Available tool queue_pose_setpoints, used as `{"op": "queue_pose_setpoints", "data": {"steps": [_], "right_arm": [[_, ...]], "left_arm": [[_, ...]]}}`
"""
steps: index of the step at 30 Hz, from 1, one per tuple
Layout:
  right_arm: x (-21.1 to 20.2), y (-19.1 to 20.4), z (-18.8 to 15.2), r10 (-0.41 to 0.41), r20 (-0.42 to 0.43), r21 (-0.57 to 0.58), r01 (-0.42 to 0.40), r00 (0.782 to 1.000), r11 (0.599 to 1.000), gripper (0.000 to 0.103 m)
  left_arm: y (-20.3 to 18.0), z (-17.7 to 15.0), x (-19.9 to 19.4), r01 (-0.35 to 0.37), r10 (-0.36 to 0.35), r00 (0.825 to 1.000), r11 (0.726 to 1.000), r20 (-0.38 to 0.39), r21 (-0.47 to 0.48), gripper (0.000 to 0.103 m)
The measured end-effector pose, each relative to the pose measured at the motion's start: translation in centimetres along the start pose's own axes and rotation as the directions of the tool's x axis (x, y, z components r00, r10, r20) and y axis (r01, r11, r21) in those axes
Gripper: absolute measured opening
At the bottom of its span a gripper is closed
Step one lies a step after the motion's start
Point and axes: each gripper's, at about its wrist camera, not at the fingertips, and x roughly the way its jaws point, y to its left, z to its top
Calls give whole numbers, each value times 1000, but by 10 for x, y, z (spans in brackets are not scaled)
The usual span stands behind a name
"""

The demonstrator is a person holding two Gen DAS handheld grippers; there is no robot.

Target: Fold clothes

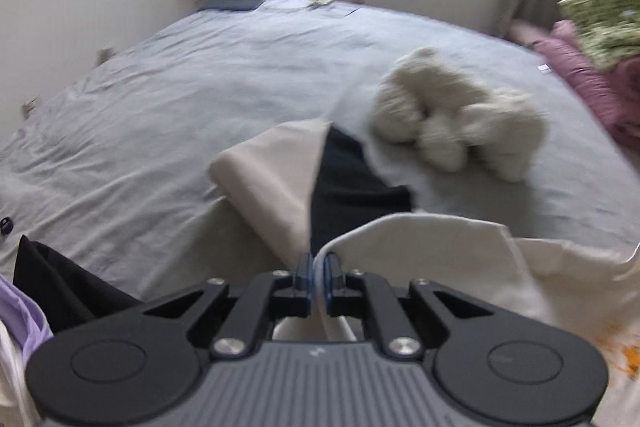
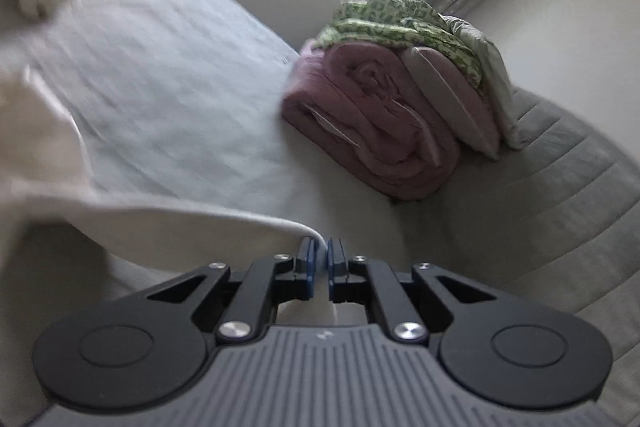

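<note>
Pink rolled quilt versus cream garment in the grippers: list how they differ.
The pink rolled quilt is rolled thick and rests on the bed; the cream garment is thin, loose and pinched by both grippers. The quilt carries green bedding; the garment carries nothing. Both are fabric.

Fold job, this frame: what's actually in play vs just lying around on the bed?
In play:
- cream garment, edge pinched by both grippers
- left gripper, shut on it
- right gripper, shut on it

Lying about:
- plush toy
- pink quilt roll
- green patterned cloth
- black clothing
</note>
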Motion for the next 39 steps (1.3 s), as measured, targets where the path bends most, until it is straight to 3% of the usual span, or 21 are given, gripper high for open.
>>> {"op": "queue_pose_setpoints", "data": {"steps": [4,7,9,10,12,16,19,21,23,29,32,34,39], "right_arm": [[33,13,-16,-98,-17,-79,96,995,992,1],[40,16,-31,-51,-72,-82,45,996,996,1],[39,16,-37,-31,-91,-65,25,995,998,1],[37,15,-39,-23,-96,-49,18,995,999,1],[33,10,-42,2,-108,9,-2,994,1000,1],[9,4,-38,151,-100,219,-126,984,968,6],[-21,5,-38,329,-33,413,-287,944,864,14],[-44,13,-41,437,22,512,-386,899,768,14],[-76,35,-41,482,56,510,-440,874,739,14],[-118,75,-30,660,57,501,-593,749,630,15],[-129,90,-37,699,13,518,-603,715,607,15],[-134,95,-49,707,-12,531,-595,707,604,15],[-139,109,-81,728,-85,563,-570,680,598,15]], "left_arm": [[0,-3,27,-30,30,1000,1000,-9,-5,5],[9,-7,27,-27,27,1000,999,2,-43,14],[14,-11,19,-36,36,999,997,1,-64,39],[16,-14,15,-42,42,999,997,5,-71,43],[19,-20,6,-21,21,1000,996,8,-91,43],[13,-41,-19,46,-46,999,990,3,-133,43],[2,-64,-43,117,-115,993,978,19,-173,43],[-11,-81,-57,168,-169,986,969,14,-180,43],[-27,-97,-71,221,-224,975,959,1,-177,43],[-57,-138,-99,280,-296,954,934,-46,-222,43],[-64,-166,-103,254,-284,955,931,-82,-264,43],[-69,-186,-102,236,-279,953,928,-117,-289,42],[-83,-221,-92,241,-286,938,943,-194,-228,42]]}}
